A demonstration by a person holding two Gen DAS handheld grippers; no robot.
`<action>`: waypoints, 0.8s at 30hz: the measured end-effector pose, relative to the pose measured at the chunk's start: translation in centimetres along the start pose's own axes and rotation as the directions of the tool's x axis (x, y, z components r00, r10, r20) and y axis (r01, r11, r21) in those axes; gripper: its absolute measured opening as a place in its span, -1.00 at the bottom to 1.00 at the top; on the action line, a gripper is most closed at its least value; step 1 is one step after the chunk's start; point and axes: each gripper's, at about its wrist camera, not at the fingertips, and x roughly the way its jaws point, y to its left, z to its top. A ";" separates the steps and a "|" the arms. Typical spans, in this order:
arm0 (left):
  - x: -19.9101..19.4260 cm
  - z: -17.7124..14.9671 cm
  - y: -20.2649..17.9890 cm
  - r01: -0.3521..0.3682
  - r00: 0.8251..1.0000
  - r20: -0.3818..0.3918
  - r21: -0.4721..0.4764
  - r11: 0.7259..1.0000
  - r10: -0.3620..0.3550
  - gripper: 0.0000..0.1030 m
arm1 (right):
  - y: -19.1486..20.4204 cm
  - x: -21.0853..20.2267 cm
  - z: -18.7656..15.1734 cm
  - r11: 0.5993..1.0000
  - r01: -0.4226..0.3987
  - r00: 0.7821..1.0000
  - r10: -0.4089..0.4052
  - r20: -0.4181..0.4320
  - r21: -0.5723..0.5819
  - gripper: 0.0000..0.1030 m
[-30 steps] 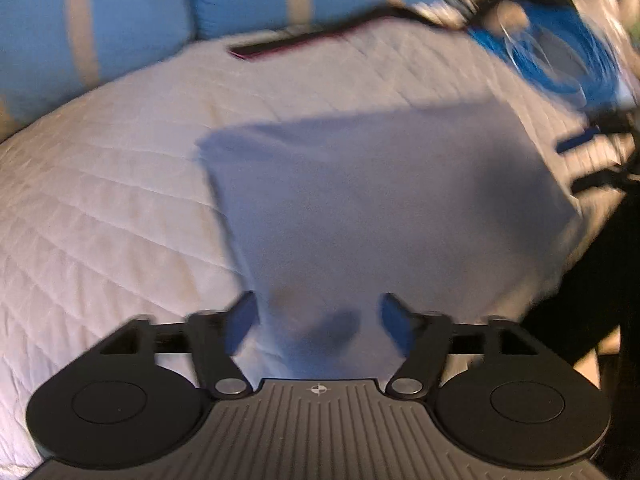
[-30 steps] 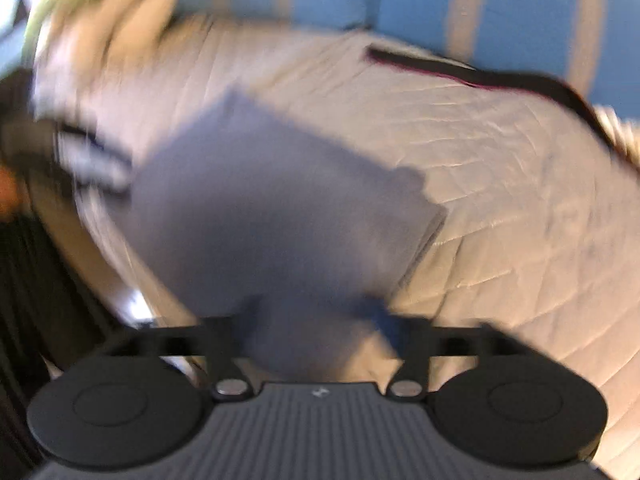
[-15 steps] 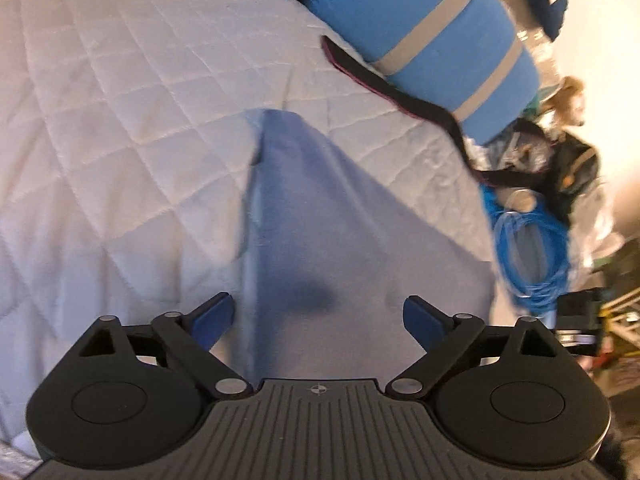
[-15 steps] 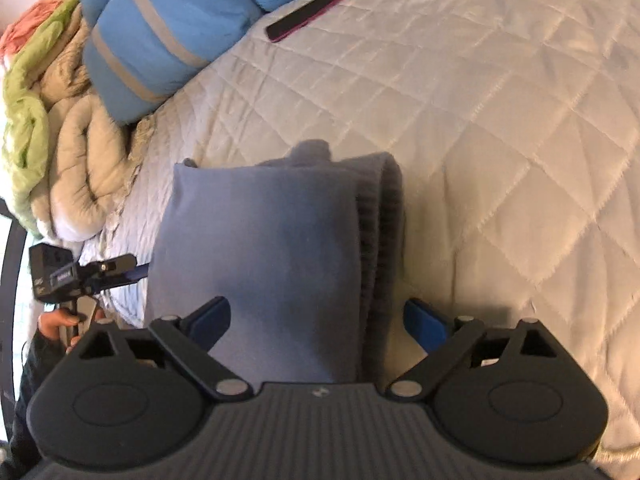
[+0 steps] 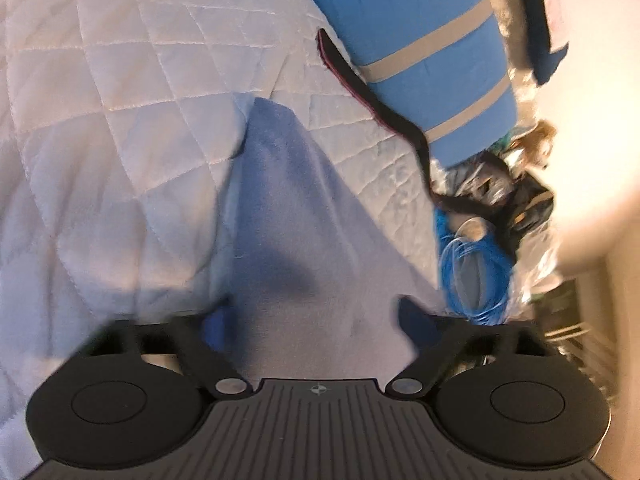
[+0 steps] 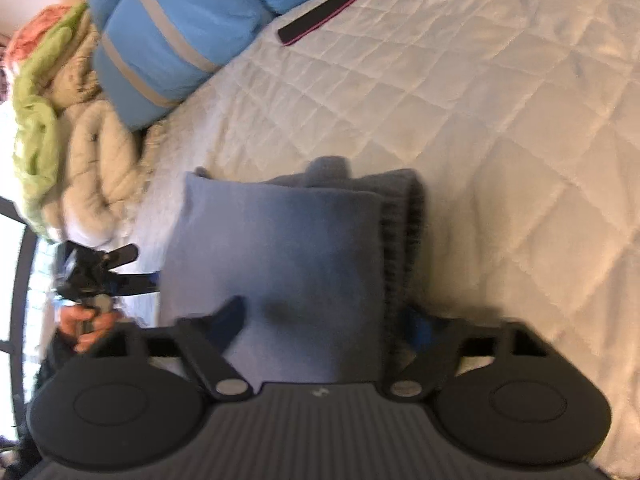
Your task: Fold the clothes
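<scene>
You held both sets of jaws released over the folded blue garment (image 6: 280, 264) on the bed (image 6: 500, 120); press its twelve-o'clock edge flat.

Both tongs point forward with their blue-tipped fingers spread wide, the left tongs (image 5: 316, 320) and the right tongs (image 6: 328, 320) gripping nothing, the left hand (image 6: 86, 322) wrapped around its handle.

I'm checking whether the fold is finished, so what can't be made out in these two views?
- Near edge of the blue garment: both views, hidden behind the gripper bodies.
- Left gripper fingers: left wrist view, motion-blurred.
- Right gripper fingers: right wrist view, blurred.
- Garment type: folded, unclear.
</scene>
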 end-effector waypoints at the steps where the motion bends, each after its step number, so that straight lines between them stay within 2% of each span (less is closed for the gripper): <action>1: 0.1 -0.1 0.3 -0.013 1.000 -0.007 -0.013 1.000 0.013 -0.61 | -0.2 -0.1 0.0 1.000 0.011 1.000 -0.011 0.003 0.012 -0.03; 3: 0.1 -0.2 0.5 -0.005 1.000 -0.012 -0.032 0.999 0.004 -0.67 | -0.3 -0.4 -0.1 1.000 0.021 1.000 -0.022 0.004 0.011 -0.31; 6: -0.2 -0.3 -0.6 -0.037 0.999 -0.011 -0.014 0.999 0.037 -0.71 | 0.3 -1.0 -0.2 0.999 0.026 1.000 -0.026 0.014 -0.032 -0.46; 14: -3.1 0.5 -2.9 -0.072 0.997 -0.010 0.026 0.997 0.073 -0.74 | 2.2 -2.7 0.5 0.998 -0.023 0.997 0.027 0.066 -0.056 -0.52; 24: -6.0 3.6 -4.5 -0.098 0.995 0.037 0.068 0.993 0.095 -0.74 | 4.5 -2.0 3.5 0.996 -0.065 0.994 0.071 0.087 -0.065 -0.53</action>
